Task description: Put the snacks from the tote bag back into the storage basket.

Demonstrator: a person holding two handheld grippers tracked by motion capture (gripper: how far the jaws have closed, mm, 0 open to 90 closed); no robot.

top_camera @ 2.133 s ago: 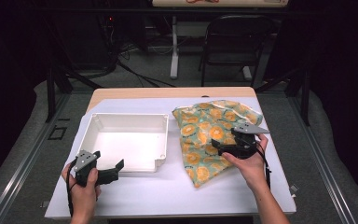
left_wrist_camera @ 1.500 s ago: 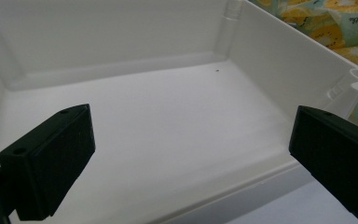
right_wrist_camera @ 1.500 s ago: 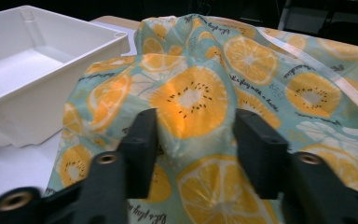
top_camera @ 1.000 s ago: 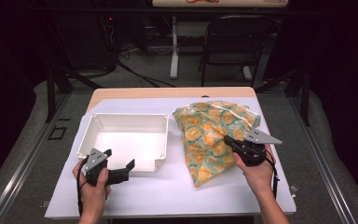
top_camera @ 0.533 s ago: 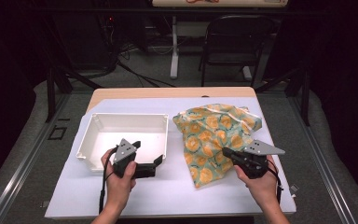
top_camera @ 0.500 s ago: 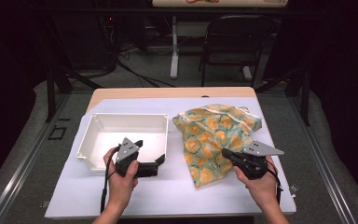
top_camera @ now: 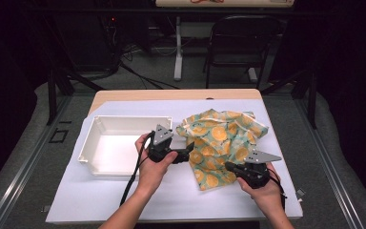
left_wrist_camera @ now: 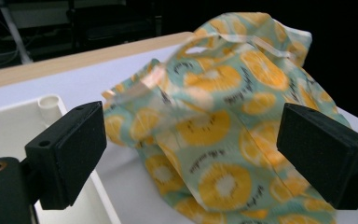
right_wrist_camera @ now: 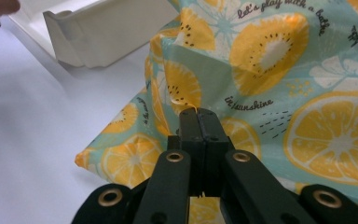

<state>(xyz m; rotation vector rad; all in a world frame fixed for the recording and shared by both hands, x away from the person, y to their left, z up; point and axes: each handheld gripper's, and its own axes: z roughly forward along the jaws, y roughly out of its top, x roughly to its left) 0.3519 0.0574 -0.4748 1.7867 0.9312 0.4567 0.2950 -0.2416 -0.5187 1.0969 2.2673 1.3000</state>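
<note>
From above, your cloth (top_camera: 221,140) lies on the table at 3 o'clock of the white bin (top_camera: 119,143), not yet in. Your left gripper (left_wrist_camera: 191,154) gapes wide before it. Your right gripper (right_wrist_camera: 199,119) pinches shut on its lower fold.

The table (top_camera: 176,95) has a light wooden top, and a strip of this wood shows along the far edge. A white sheet (top_camera: 105,195) covers almost all the rest of the top. On the sheet, at the left, stands a white plastic tray (top_camera: 93,143) with low walls. Just beside the tray, at the right, lies a crumpled cloth (top_camera: 228,136), green-blue with a print of orange slices. Its near corner points to the front edge of the table.
</note>
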